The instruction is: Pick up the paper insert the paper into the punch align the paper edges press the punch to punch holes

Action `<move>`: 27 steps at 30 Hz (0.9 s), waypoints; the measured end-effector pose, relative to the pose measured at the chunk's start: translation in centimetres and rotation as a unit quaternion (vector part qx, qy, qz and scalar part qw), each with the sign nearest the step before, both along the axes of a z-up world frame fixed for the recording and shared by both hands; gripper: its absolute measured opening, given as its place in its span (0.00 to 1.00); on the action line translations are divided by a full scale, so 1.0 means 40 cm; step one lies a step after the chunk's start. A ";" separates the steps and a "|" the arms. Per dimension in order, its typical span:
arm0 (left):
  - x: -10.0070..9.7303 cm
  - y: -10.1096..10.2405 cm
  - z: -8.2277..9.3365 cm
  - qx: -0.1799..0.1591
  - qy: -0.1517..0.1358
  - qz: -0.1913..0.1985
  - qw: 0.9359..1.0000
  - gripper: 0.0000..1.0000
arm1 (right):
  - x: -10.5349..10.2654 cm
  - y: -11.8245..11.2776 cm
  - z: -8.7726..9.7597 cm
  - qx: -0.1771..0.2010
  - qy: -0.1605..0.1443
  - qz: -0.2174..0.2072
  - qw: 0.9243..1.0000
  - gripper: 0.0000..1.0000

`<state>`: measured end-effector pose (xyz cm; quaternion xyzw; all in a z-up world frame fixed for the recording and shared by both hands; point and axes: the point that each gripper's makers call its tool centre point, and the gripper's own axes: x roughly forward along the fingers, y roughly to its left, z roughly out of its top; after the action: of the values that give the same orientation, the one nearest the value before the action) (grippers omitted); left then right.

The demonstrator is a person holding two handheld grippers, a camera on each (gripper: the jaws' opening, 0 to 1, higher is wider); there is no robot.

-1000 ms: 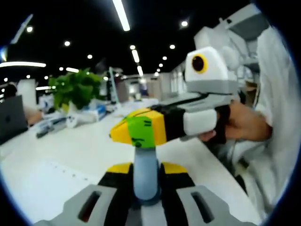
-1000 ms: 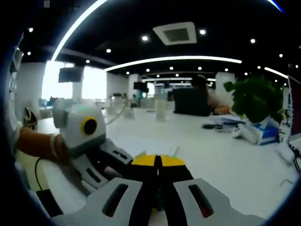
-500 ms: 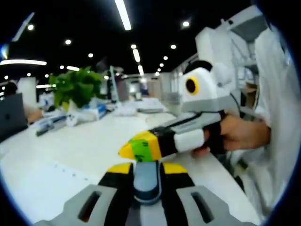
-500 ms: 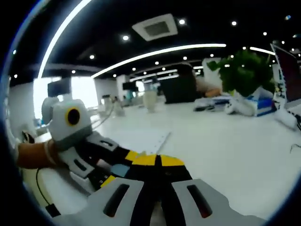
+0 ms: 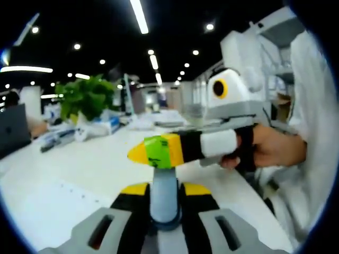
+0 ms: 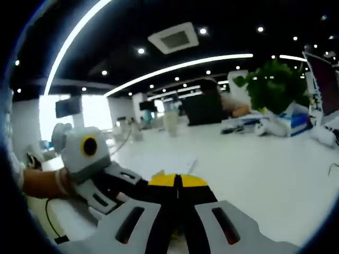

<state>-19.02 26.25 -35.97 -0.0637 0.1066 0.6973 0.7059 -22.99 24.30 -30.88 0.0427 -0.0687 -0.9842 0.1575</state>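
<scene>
Paper (image 5: 50, 203) lies flat on the desk (image 5: 106, 159), near the left gripper's side, with a row of small dots along its far edge that may be punched holes, though blur leaves that uncertain. Its edge also shows as a thin strip in the right gripper view (image 6: 190, 165). Left gripper (image 5: 165, 197) grips a pale blue upright piece (image 5: 164, 193), perhaps the punch's handle; its body is hidden below the jaws. Right gripper (image 6: 177, 182) has its yellow-tipped jaws pressed together with nothing seen between them, and it hovers crosswise just above the blue piece in the left gripper view (image 5: 159, 152). Judging by this, pressing may be under way or about to begin; whether the paper sits in the punch cannot be told.
</scene>
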 end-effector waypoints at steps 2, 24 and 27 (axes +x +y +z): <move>-0.004 -0.001 0.001 0.000 0.000 0.001 1.000 0.25 | -0.004 -0.017 0.008 0.012 -0.004 0.017 1.000 0.04; -0.020 -0.010 0.069 0.058 -0.027 0.004 0.998 0.58 | 0.088 0.129 0.084 0.049 0.054 -0.001 0.997 0.21; -0.026 -0.017 0.093 0.072 -0.037 0.007 0.997 0.59 | 0.103 0.151 0.072 0.064 0.046 0.002 0.997 0.22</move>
<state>-20.07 25.57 -32.27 -0.0394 0.0295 0.7050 0.7075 -18.89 30.35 -27.99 0.0079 0.0016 -0.9872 0.1592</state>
